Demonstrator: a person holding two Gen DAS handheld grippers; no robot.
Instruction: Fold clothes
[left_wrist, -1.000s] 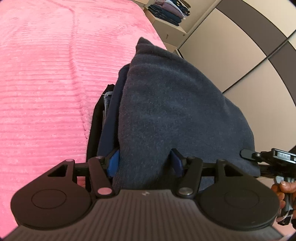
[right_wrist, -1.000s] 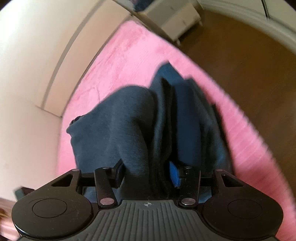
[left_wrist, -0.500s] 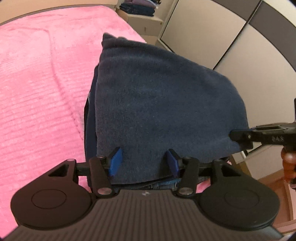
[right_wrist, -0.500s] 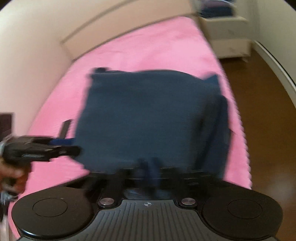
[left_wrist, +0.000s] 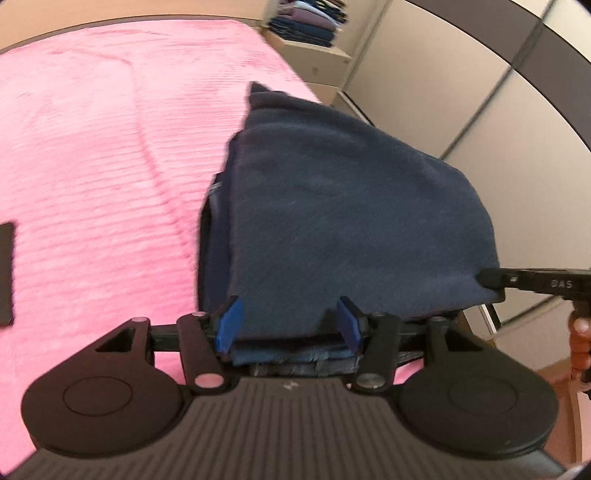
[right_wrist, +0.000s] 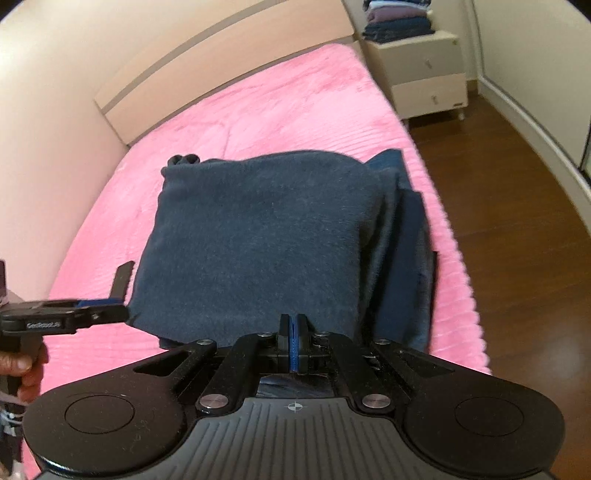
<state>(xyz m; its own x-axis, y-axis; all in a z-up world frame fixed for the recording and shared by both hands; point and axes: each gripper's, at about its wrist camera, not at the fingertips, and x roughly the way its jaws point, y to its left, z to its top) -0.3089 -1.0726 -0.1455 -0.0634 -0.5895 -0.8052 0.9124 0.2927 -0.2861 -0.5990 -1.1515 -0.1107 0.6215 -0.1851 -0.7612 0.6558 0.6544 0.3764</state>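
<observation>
The navy fleece garment (left_wrist: 351, 229) lies folded into a thick rectangle on top of a small stack of other dark clothes (right_wrist: 410, 280), all resting on the pink bed (left_wrist: 92, 166) near its edge; in the right wrist view it fills the centre of the frame, with the wooden floor (right_wrist: 517, 229) at the right. By the look of it the last fold is done and the step in hand is the release.

The left hand-held gripper (left_wrist: 290, 326) stands released, its 2 blue pads spread wide on either side of the near hem, with layered fabric edges visible between them at the lower centre. The right hand-held gripper (right_wrist: 294, 341) is clenched, its blue pads pressed together at the garment's near edge. Whether a thin bit of hem is pinched between them I cannot tell, since the closed fingers cover that spot.

My guess is that the next move calls for drawing both tools back without dragging the top layer, then perhaps squaring the stack or carrying it toward the folded clothes (right_wrist: 399, 18) on the nightstand (right_wrist: 424, 74) in the upper right.

Hard to make out: how many garments sit under the fleece, and what the dark bunched lump (right_wrist: 183, 160) at its far left corner is. A black object (left_wrist: 6, 273) is cut off at the left edge of the left wrist view. Only fingers of the person's hand (right_wrist: 22, 369) show.
</observation>
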